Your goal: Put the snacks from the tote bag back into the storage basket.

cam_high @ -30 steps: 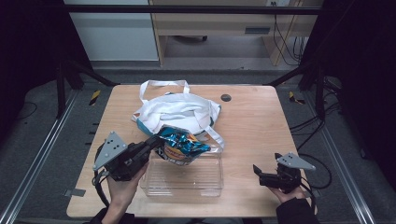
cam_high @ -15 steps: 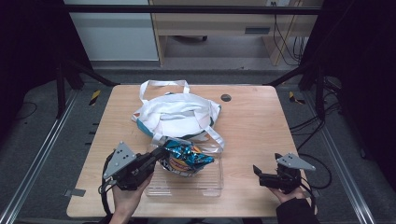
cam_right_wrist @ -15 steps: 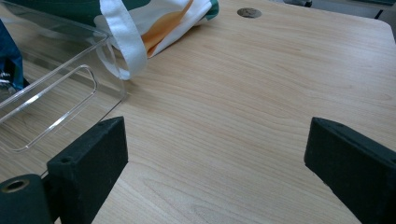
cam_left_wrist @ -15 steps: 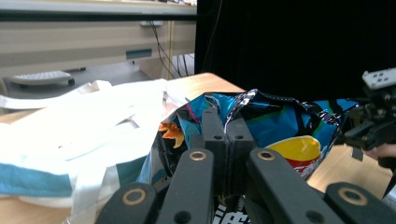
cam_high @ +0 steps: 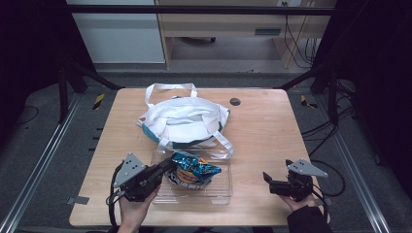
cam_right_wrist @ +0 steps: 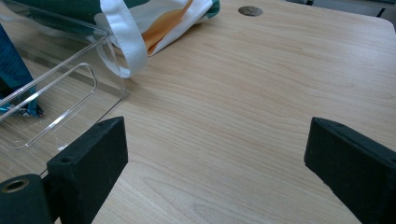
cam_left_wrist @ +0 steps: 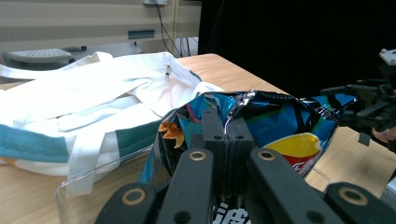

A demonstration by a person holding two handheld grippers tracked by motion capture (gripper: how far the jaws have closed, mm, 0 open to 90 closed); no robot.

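The left gripper, clamped on the crinkly blue snack bag, has lowered it from above the white cloth tote bag into the clear plastic tray. Letting go looks next. The right gripper waits aside on the table, jaws wide apart.

Lighting and picture quality: even overhead light, dark surround.
Desk brightly and evenly lit; edges of the high view fall to near black. Soft shadows only. White glare on the tote bag; nearest black claw parts slightly blurred, high view mildly soft.
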